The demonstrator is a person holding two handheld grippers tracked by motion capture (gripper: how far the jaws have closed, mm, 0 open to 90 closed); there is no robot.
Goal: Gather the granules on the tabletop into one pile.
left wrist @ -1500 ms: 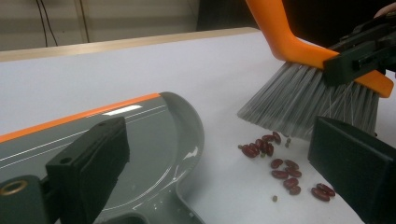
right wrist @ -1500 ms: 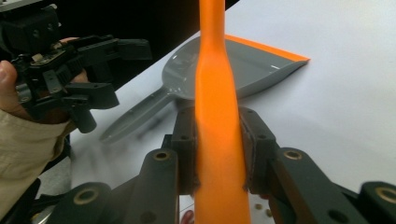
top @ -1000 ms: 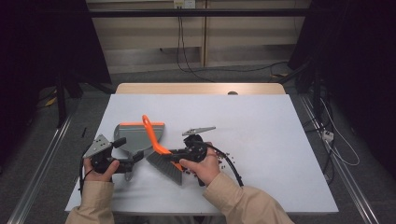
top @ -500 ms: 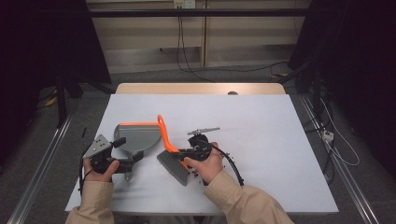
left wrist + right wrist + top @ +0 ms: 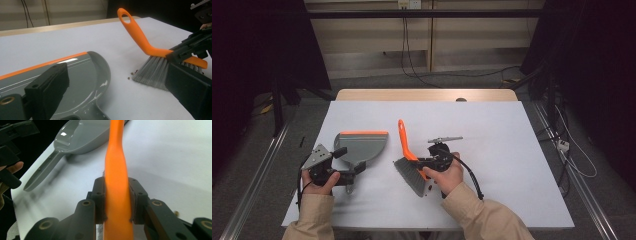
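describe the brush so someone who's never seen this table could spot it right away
On the white table, look near the front edge, right of the grey dustpan. The brush stands there, clamped in the right tongs. Its curved orange handle and grey bristles set it apart.

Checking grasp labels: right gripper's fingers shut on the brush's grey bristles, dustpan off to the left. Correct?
Not the bristles. The right gripper has its fingers shut on the brush's orange handle, as the right gripper view shows. The dustpan does lie to the left.
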